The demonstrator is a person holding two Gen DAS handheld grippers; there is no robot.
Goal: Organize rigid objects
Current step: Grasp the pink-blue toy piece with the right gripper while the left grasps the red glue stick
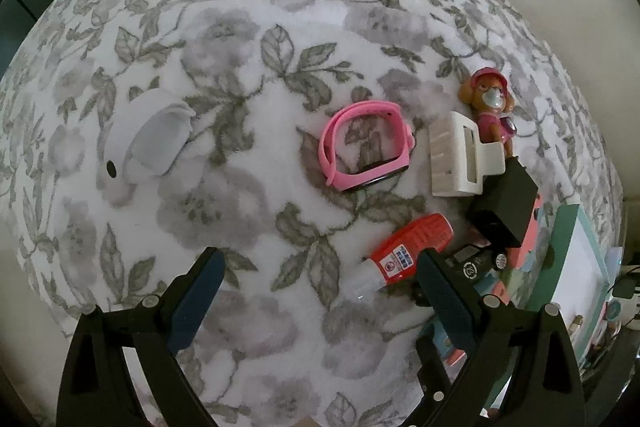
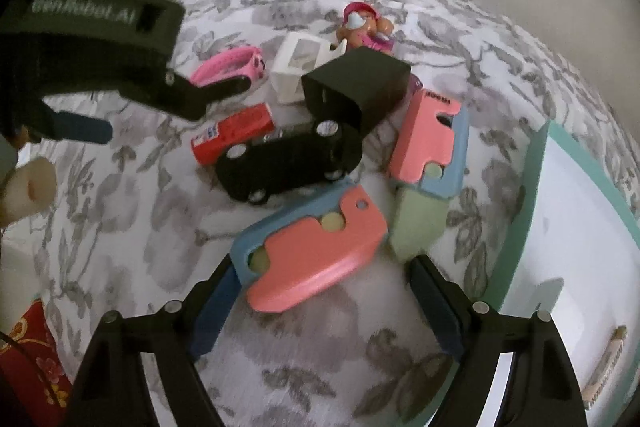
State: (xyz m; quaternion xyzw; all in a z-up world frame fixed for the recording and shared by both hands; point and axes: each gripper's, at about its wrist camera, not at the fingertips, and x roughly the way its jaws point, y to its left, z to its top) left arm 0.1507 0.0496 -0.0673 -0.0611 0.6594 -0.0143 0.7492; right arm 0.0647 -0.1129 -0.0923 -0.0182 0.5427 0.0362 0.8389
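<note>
Small objects lie on a floral blanket [image 1: 248, 195]. In the left wrist view: a pink wristband [image 1: 366, 153], a white hair claw [image 1: 460, 161], a dog figurine [image 1: 490, 103], a black box [image 1: 504, 211], a red glue bottle [image 1: 408, 251]. My left gripper [image 1: 320, 291] is open and empty, just short of the bottle. In the right wrist view: a black toy car [image 2: 288, 163], the red bottle [image 2: 234, 135], the black box [image 2: 358, 89], two pink-and-blue toy pieces [image 2: 316, 251] [image 2: 430, 143], a green block [image 2: 418, 223]. My right gripper [image 2: 324, 303] is open around the near pink piece.
A grey plush elephant [image 1: 140, 151] lies at the left of the blanket. A white tray with a teal rim [image 2: 538, 187] stands at the right, also seen in the left wrist view [image 1: 576, 267]. The left gripper's body [image 2: 92, 55] hangs over the upper left.
</note>
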